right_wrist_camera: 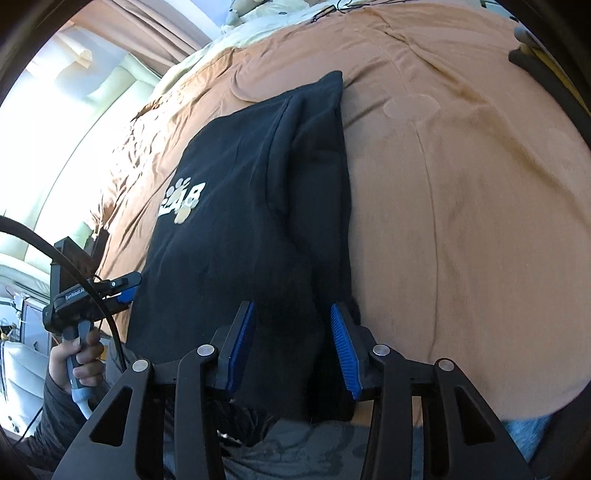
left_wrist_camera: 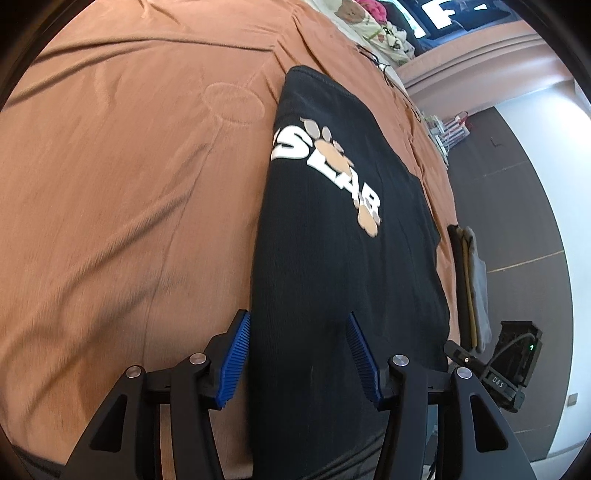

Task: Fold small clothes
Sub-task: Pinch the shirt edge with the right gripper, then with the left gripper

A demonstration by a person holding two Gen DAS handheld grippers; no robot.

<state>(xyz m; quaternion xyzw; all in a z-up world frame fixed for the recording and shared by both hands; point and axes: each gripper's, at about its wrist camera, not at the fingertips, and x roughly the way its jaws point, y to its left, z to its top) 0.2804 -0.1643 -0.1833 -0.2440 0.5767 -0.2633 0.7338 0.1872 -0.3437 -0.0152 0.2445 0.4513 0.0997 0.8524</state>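
A: In the left wrist view, where is the garment?

B: The black shirt [left_wrist_camera: 343,229] lies flat on the bed [left_wrist_camera: 122,192], which has an orange-brown cover. It is already folded to a long narrow strip, with the white print on top. The left hand-held gripper [left_wrist_camera: 298,356] stands half open over the near end of the shirt, one blue pad at the shirt's left edge. No cloth is pinched, I think.

A: And the room?

B: Beyond the shirt's far end there are pillows and soft toys [left_wrist_camera: 364,16]. To the shirt's right lies a dark floor, and a stack of folded clothes [left_wrist_camera: 471,284] at the bed edge.

A: The right wrist view?

B: The right hand-held gripper [right_wrist_camera: 291,347] is rather narrow, astride the thick folded edge at the near end. Whether the pads press the cloth, I cannot tell. Left of the shirt a hand [right_wrist_camera: 79,363] holds the other gripper.

A: Which step?

B: I judge the side folds are done. Next, both must pinch the near end and carry it toward the far end.
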